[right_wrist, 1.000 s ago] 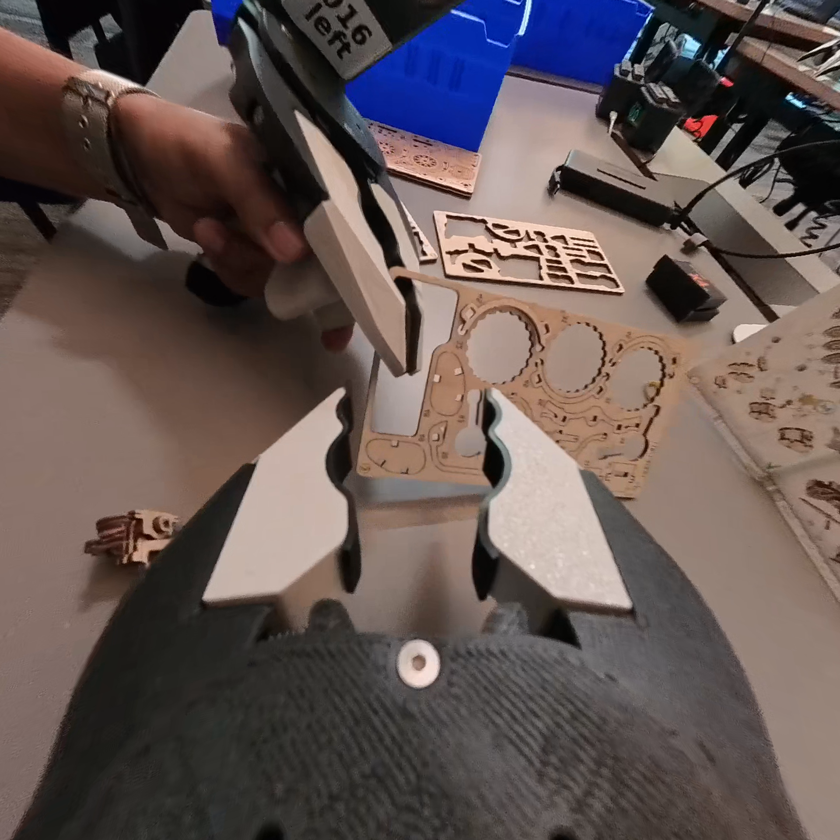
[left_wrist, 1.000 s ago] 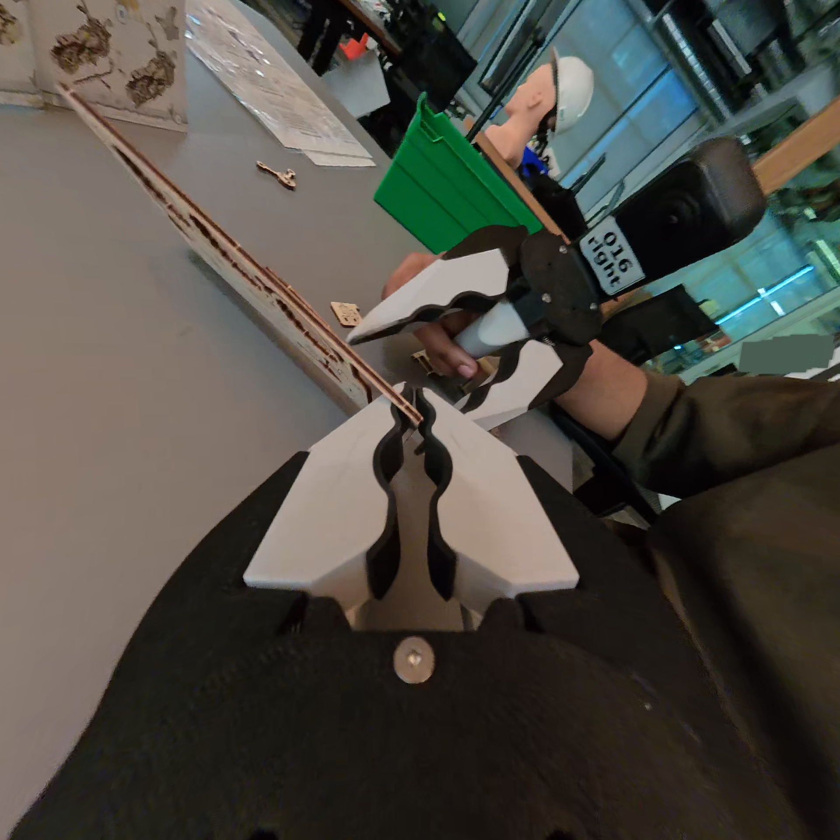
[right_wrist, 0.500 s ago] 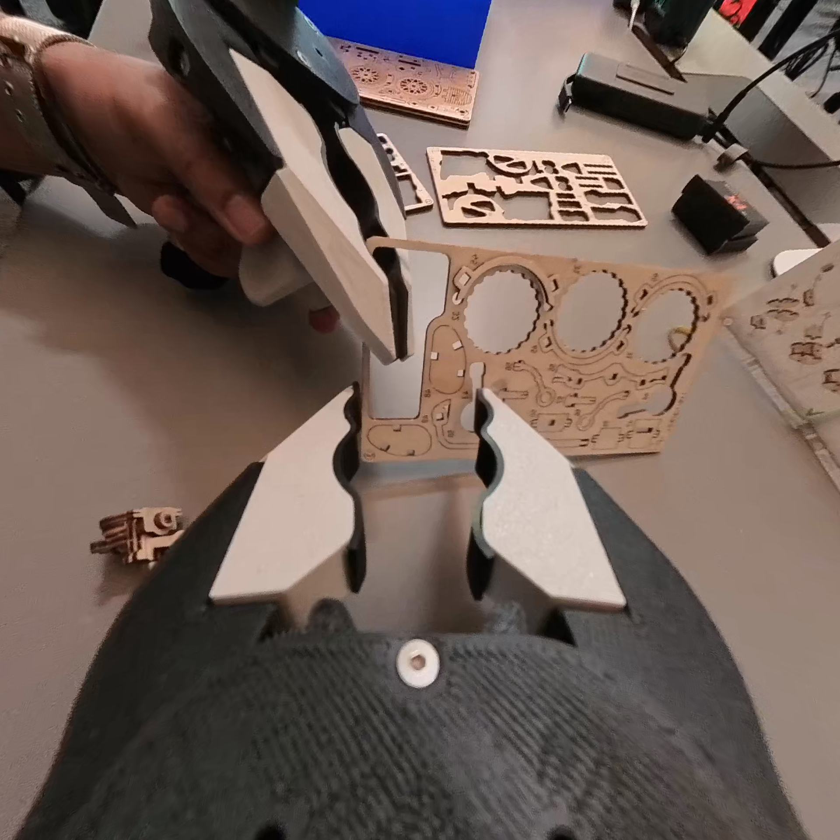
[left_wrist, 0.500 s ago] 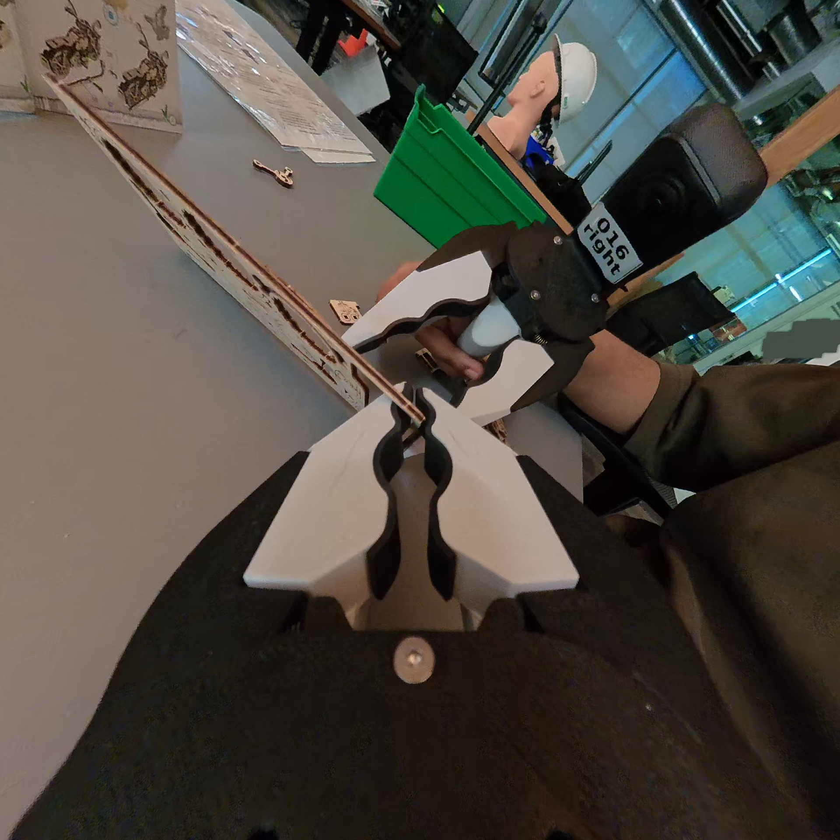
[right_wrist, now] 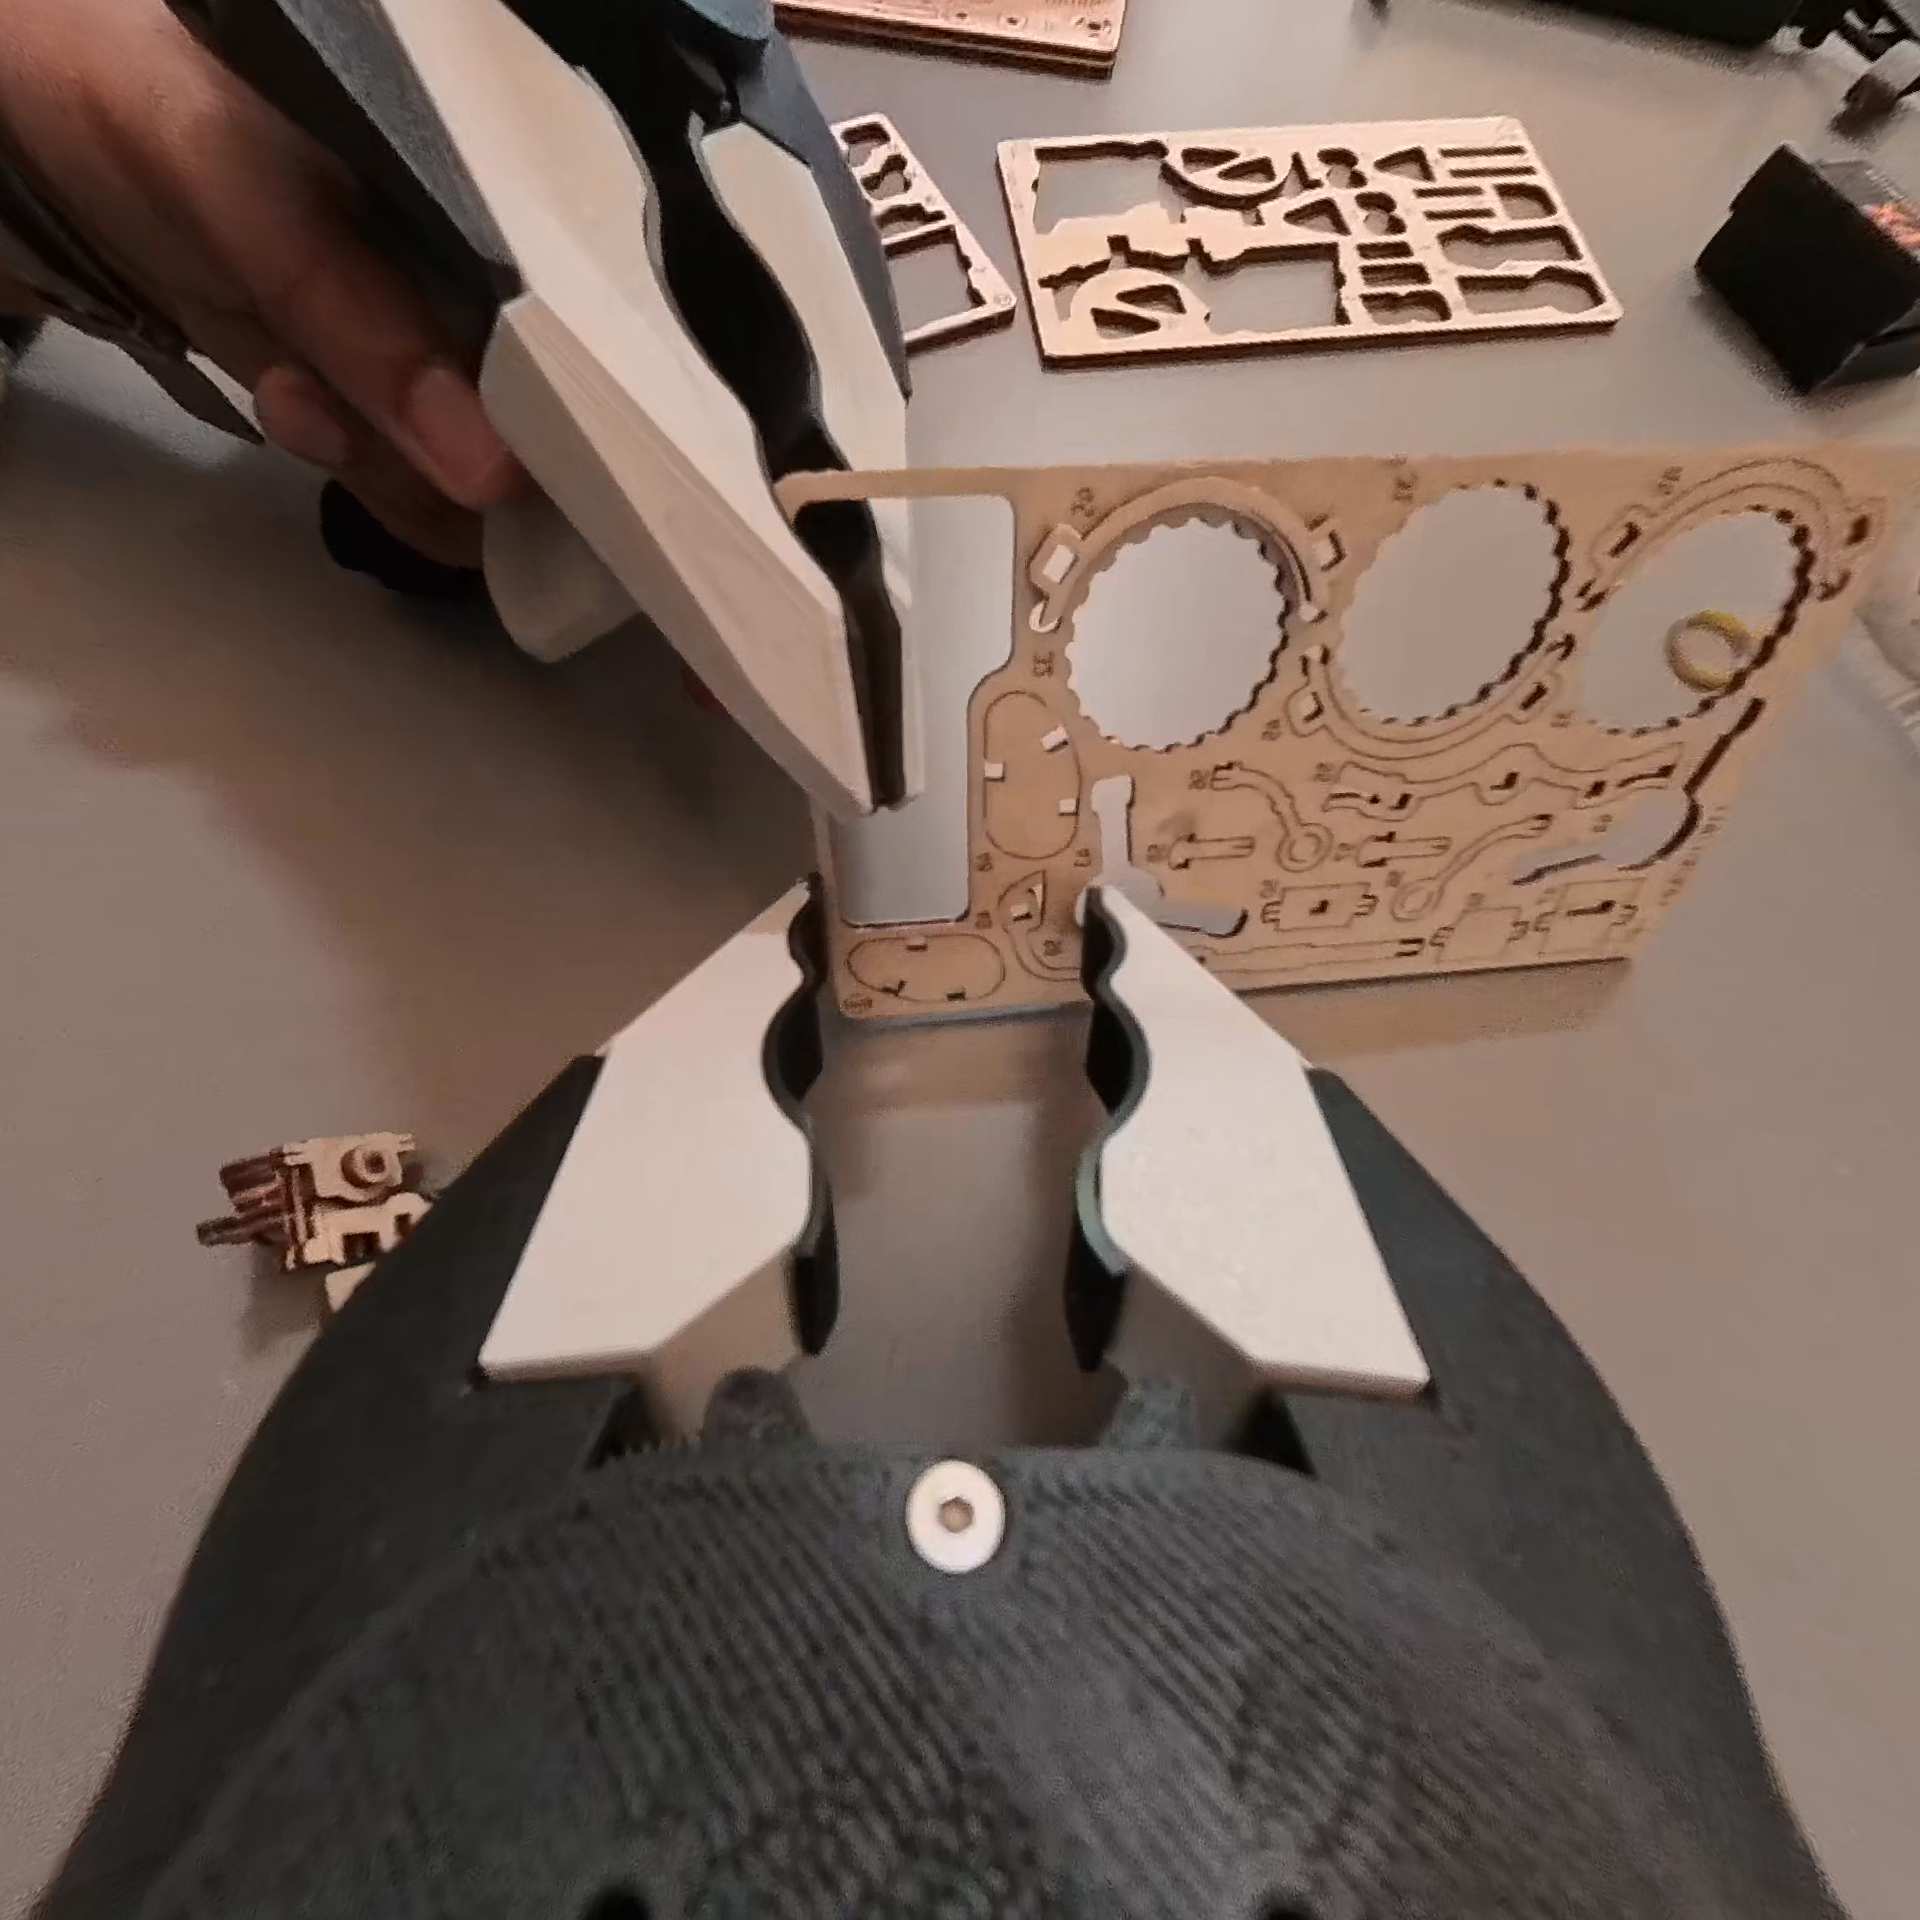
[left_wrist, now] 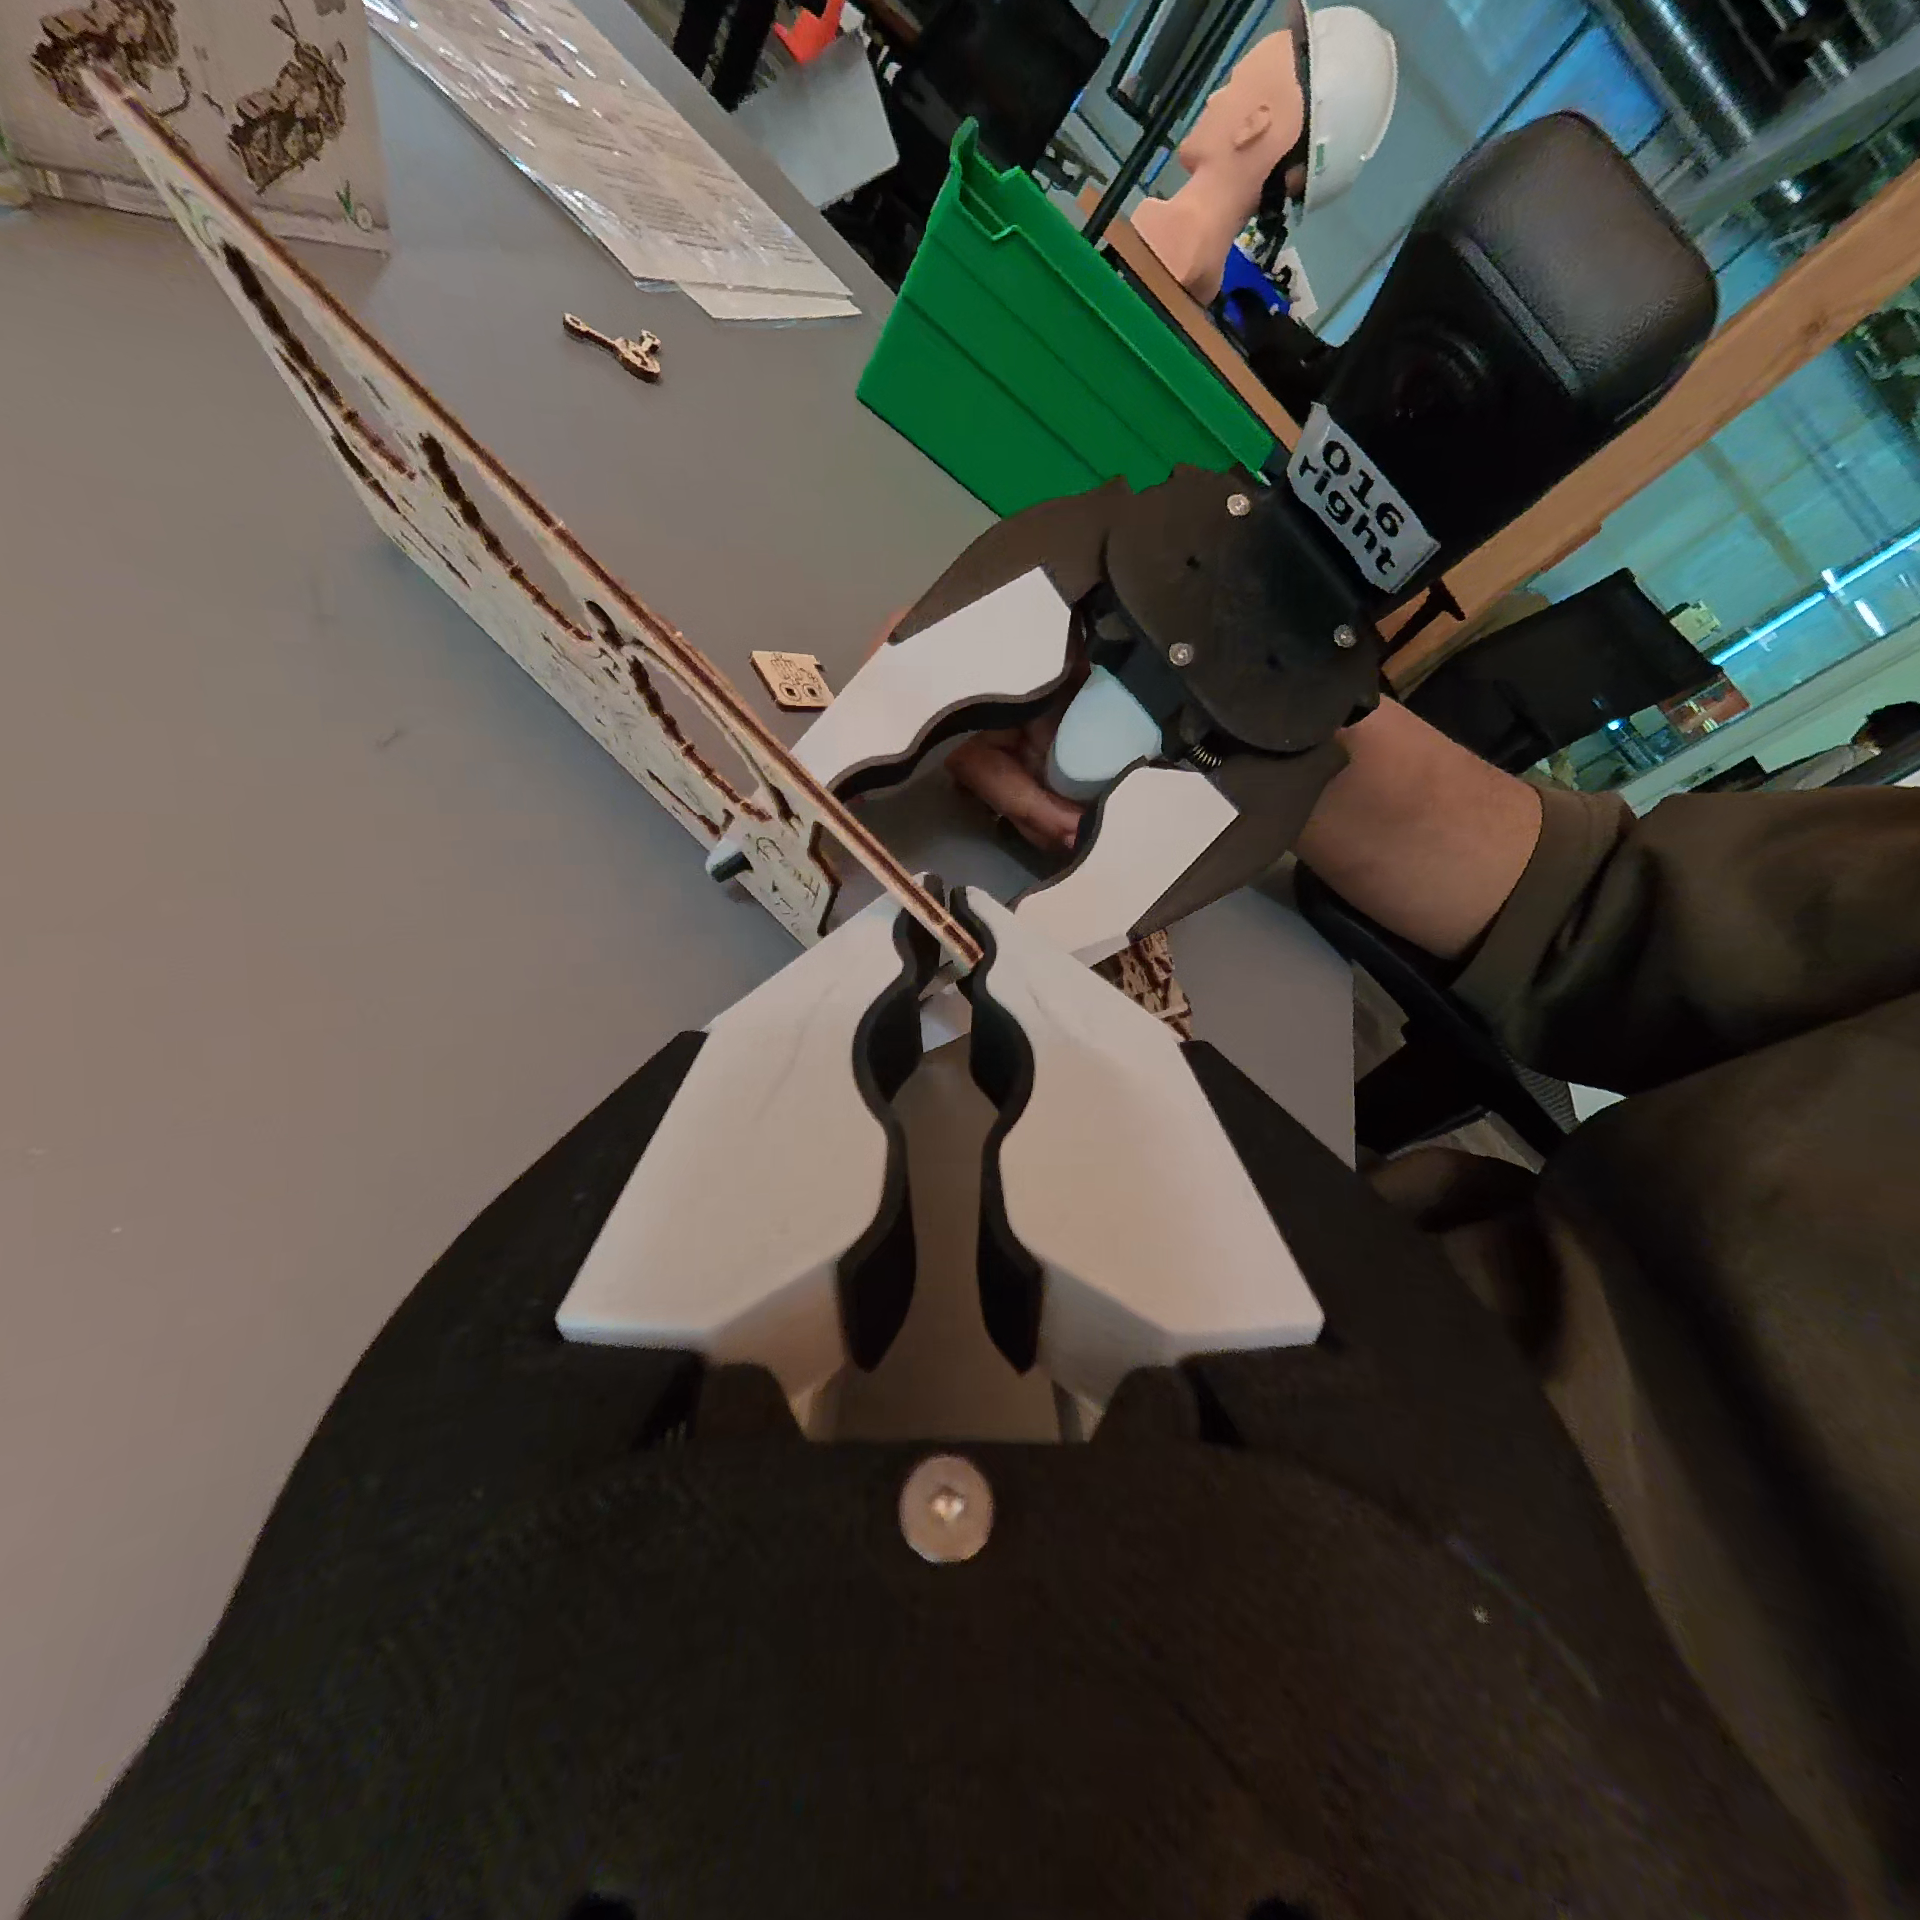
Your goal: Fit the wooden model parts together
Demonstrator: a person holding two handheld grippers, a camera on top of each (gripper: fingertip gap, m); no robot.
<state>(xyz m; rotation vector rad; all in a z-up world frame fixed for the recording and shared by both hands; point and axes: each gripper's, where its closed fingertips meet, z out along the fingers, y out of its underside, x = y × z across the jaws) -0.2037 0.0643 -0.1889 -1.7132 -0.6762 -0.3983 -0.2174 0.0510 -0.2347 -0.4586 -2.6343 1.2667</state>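
Your left gripper [left_wrist: 940,940] stays clamped on the top corner of the wooden parts sheet [right_wrist: 1351,727], standing it on edge on the grey table [left_wrist: 260,935], mid-frame. Your right gripper [right_wrist: 945,914], jaws wide and empty, has moved closer to the sheet's lower left corner, likely to press out a part.

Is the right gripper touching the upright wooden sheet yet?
Cannot tell. In the right wrist view, the right gripper stands open with its fingertips overlapping the wooden sheet's lower edge, but no contact or gap shows plainly. The left gripper clamps the sheet's corner.
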